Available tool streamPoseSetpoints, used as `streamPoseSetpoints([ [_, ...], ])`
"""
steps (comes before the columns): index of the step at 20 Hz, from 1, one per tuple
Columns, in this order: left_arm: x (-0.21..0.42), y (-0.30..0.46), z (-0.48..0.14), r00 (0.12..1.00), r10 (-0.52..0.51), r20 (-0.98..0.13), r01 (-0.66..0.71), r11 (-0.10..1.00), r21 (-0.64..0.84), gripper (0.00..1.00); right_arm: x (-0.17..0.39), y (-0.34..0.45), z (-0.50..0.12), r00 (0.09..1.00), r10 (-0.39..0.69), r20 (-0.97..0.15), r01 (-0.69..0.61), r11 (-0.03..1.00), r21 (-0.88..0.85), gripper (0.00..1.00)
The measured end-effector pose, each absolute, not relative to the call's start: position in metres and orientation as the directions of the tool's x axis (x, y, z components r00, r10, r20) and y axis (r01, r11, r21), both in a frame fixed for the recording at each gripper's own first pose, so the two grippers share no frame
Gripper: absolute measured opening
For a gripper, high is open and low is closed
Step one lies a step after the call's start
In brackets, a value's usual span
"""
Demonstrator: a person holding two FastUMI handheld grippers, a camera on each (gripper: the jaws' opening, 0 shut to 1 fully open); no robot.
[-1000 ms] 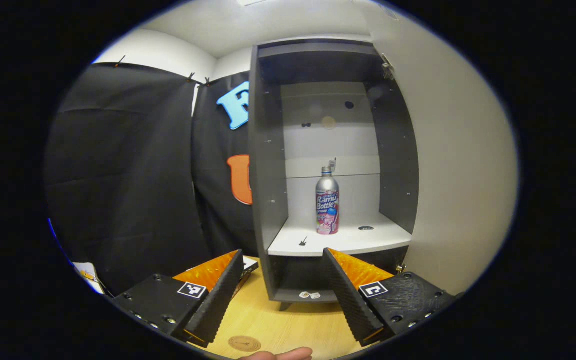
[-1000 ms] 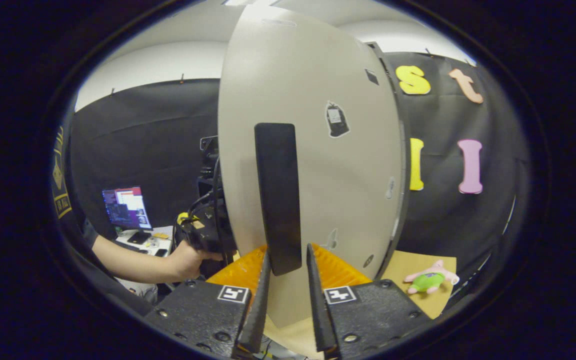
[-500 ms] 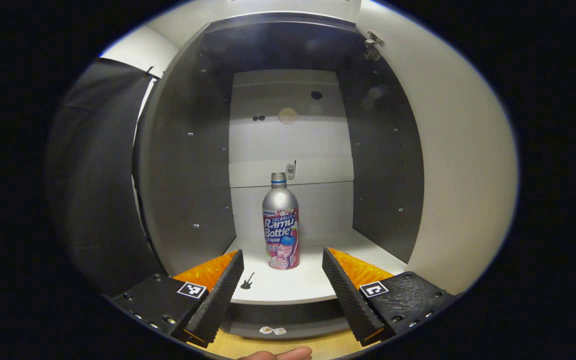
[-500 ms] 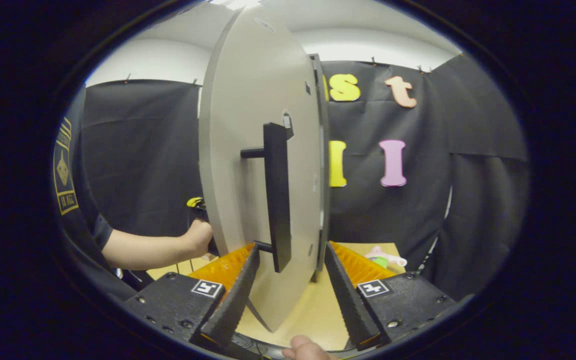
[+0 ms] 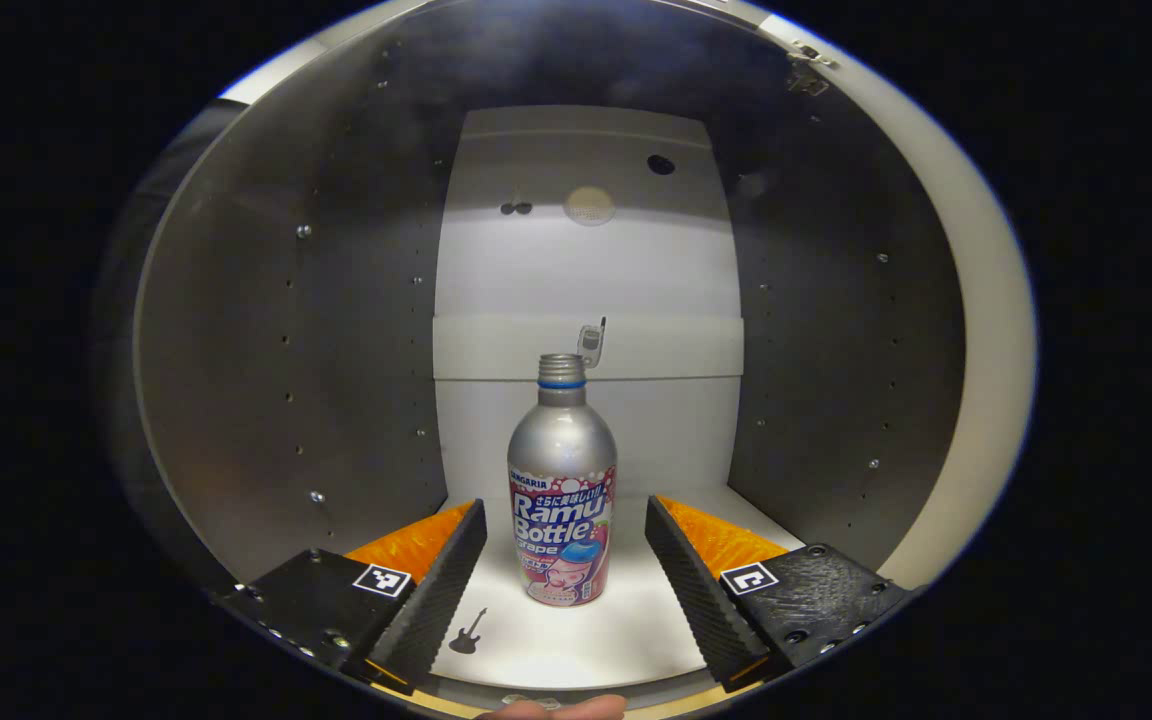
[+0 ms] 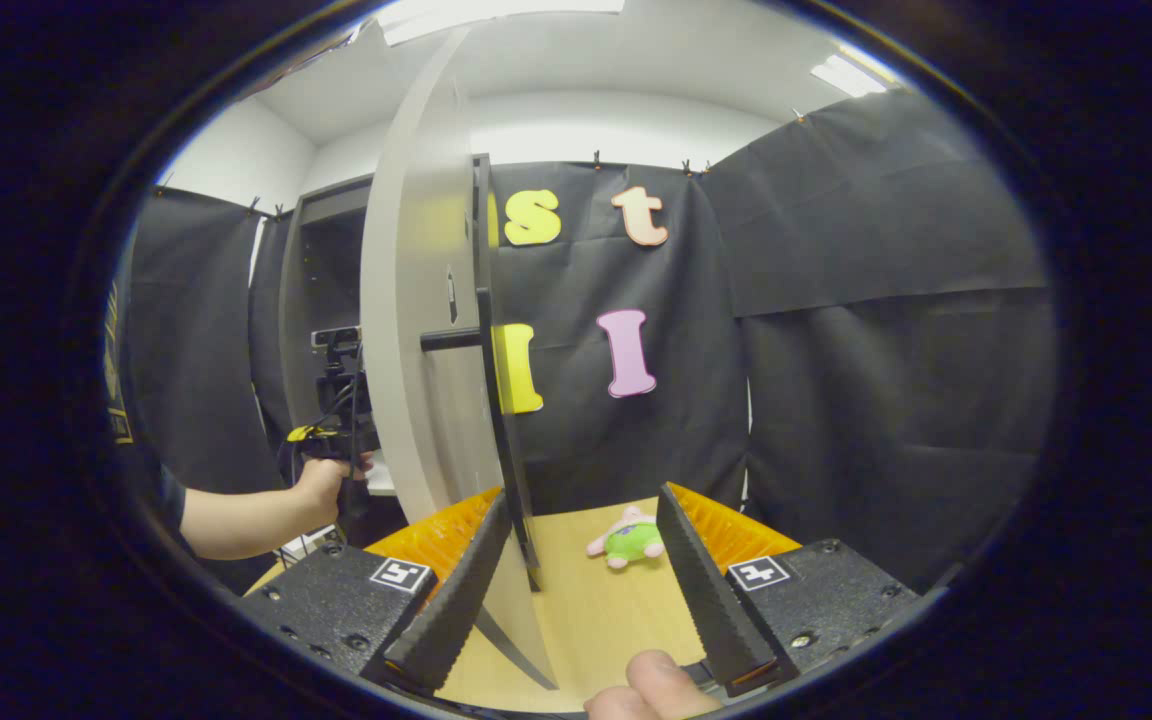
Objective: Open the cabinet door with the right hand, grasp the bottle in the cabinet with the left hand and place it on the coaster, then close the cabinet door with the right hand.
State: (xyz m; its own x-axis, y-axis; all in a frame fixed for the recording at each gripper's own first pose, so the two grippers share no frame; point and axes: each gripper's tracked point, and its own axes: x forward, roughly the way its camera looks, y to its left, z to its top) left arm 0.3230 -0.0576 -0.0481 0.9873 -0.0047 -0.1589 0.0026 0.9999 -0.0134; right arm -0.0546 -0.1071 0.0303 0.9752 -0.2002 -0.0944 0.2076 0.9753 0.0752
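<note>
Inside the cabinet (image 5: 336,350) it's pretty bare, just the bottle (image 5: 562,500) standing upright on the white shelf (image 5: 636,630). So this looks like the reach-in step: the left tongs (image 5: 566,560) are spread wide with the bottle sitting between them, not touching yet. Next move, I'd guess, is push in a bit more and squeeze around the body. Right tongs (image 6: 581,545) are spread too, beside the swung-out door (image 6: 416,330) and its handle (image 6: 496,420), gripping nothing.

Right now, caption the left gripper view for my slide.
Open left tool straddles the upright bottle on the cabinet shelf.
</note>
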Motion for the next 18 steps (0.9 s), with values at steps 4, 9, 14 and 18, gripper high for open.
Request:
streamPoseSetpoints([
  [4,0.345,-0.058,-0.041,0.988,0.007,-0.153,-0.005,1.000,0.013,0.95,-0.053,-0.110,0.030,0.969,-0.227,-0.099,0.235,0.969,0.073,0.93],
  [9,0.359,-0.061,-0.049,0.984,0.029,-0.176,-0.024,0.999,0.036,0.94,-0.053,-0.110,0.031,0.966,-0.236,-0.102,0.242,0.969,0.055,0.91],
  [14,0.352,-0.057,-0.046,0.982,0.034,-0.188,-0.030,0.999,0.027,0.78,-0.050,-0.111,0.032,0.967,-0.229,-0.113,0.234,0.972,0.032,0.93],
  [18,0.316,-0.049,-0.010,0.993,0.020,-0.117,-0.019,1.000,0.010,0.78,-0.048,-0.109,0.031,0.970,-0.215,-0.115,0.221,0.975,0.037,0.93],
])
